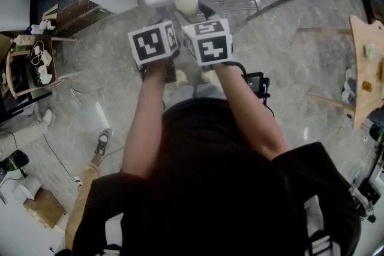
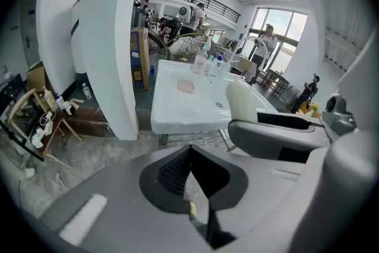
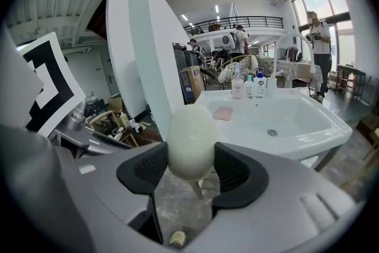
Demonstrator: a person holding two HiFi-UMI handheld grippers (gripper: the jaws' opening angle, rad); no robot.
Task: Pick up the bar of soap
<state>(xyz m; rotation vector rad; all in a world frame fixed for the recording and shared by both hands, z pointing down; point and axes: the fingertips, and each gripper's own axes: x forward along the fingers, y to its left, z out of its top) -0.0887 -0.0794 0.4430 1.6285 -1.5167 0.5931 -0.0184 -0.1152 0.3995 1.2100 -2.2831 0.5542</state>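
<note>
One grip made: your right gripper (image 3: 190, 170) jaws clamped on pale oval soap bar (image 3: 190, 138), held short of sink (image 3: 314, 133), probably for carrying; left gripper (image 2: 189, 170) jaws together, empty.

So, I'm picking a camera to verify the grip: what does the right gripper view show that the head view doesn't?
Only the right gripper view: the right hand-held gripper with its pads pressed on both sides of the pale oval bar of soap, plus bottles lined up behind the sink. Only the head view: the person's forearms, and that gripper's own marker cube. Both: the soap, the white sink, its drain and a pink block in the basin.
</note>
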